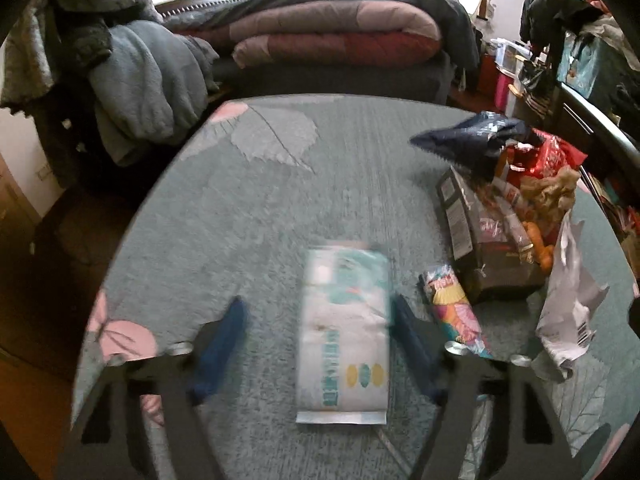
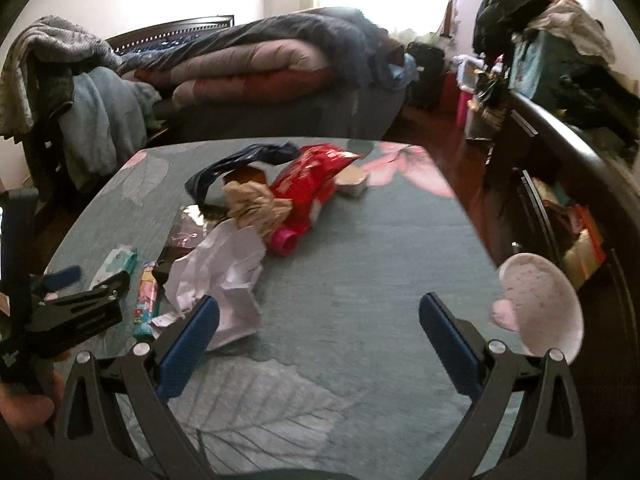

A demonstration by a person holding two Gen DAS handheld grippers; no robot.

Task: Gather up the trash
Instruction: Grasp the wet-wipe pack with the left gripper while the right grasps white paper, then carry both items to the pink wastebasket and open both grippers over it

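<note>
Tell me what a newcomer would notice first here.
First, the heap of trash on the teal leaf-patterned rug, topped by a red snack bag and crumpled white paper. Next, the white wipes pack lying flat between the open left tongs. Behind, folded quilts are piled on the bed.

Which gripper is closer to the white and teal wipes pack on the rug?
Left. The left gripper is open with the wipes pack lying between its fingers. The right gripper is open further right, over bare rug, beyond the crumpled white paper.
</note>
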